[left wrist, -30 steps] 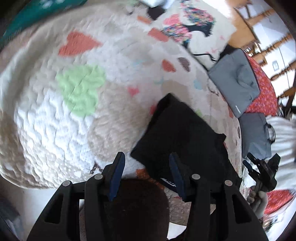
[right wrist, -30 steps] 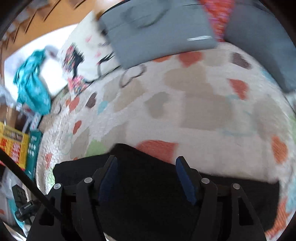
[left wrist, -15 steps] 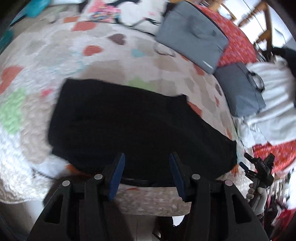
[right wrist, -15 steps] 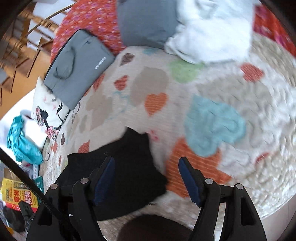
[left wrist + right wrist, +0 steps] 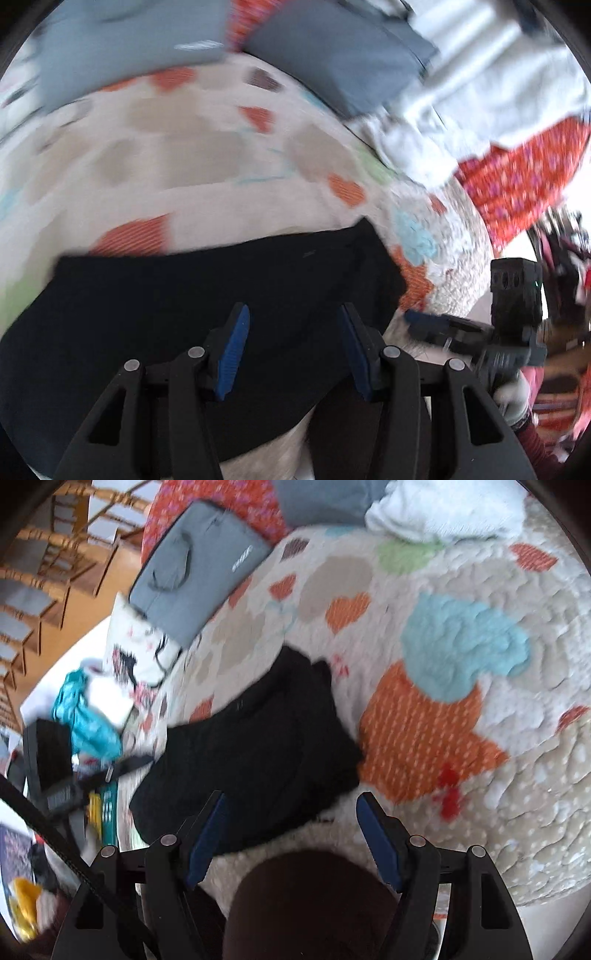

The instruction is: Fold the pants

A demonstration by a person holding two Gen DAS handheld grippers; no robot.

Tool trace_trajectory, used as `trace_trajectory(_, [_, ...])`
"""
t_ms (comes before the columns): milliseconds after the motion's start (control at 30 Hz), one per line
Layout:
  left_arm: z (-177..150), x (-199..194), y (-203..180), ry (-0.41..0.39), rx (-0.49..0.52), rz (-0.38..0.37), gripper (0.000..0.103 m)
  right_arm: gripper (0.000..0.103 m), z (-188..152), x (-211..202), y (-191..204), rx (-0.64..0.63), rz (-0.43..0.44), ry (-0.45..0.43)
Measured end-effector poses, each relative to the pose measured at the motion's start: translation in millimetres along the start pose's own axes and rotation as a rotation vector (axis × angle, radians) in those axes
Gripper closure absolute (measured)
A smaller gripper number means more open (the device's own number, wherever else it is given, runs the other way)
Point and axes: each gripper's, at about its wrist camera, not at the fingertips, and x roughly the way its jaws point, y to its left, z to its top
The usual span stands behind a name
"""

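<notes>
Pants (image 5: 207, 295), black and folded, lie on the heart-patterned quilt (image 5: 177, 155) in the left wrist view, under the left gripper (image 5: 291, 325), jaws wide and empty. Right wrist view: the right gripper (image 5: 291, 819) hovers wide apart, empty, over the pants' (image 5: 258, 746) near edge.

light: bright, even daylight | blur: motion smear, worst in left view | edges: fisheye bending, black vignette
</notes>
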Motion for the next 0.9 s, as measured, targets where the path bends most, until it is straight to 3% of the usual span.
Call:
trace_trajectory(133, [39.6,58.6,-29.8,0.082,0.03,-0.04,0.054,0.025,4.2,19.7,-4.8,0.0,0.001,0.036])
trace_trajectory(200, [53.7,81.5,-37.2,0.112,0.029,-0.033,0.054,0.025,7.1,27.1,-6.3,0.004,-0.012,0.039])
trace_trajectory(433, [75.2,134.8,-53.1,0.177,0.078,0.012,0.053,0.024,12.0,26.8,-18.6,0.057,0.06,0.01])
trace_trajectory(500, [71.1,138.7,-65.6,0.176,0.153,0.06,0.051,0.033,13.2,26.0,-16.0,0.04,0.044,0.001])
trace_trajectory(533, [69.1,139.4,-70.6,0.179,0.183,0.085,0.059,0.044,13.4,25.8,-13.5,0.025,0.027,-0.005])
trace_trajectory(567, [66.4,138.7,-75.8,0.181,0.213,0.102,0.066,0.065,14.4,25.6,-11.0,0.015,0.026,-0.009])
trace_trajectory(633, [61.8,133.6,-82.0,0.178,0.252,0.117,0.074,0.08,17.3,27.0,-3.8,0.011,0.042,-0.012])
trace_trajectory(700, [59.5,122.8,-80.2,0.161,0.243,0.105,0.079,0.081,19.4,27.6,3.3,0.011,0.071,-0.021])
trace_trajectory(900, [48.3,57.6,-41.3,0.046,0.098,-0.007,0.08,0.082,20.1,28.2,56.4,-0.072,0.155,-0.02])
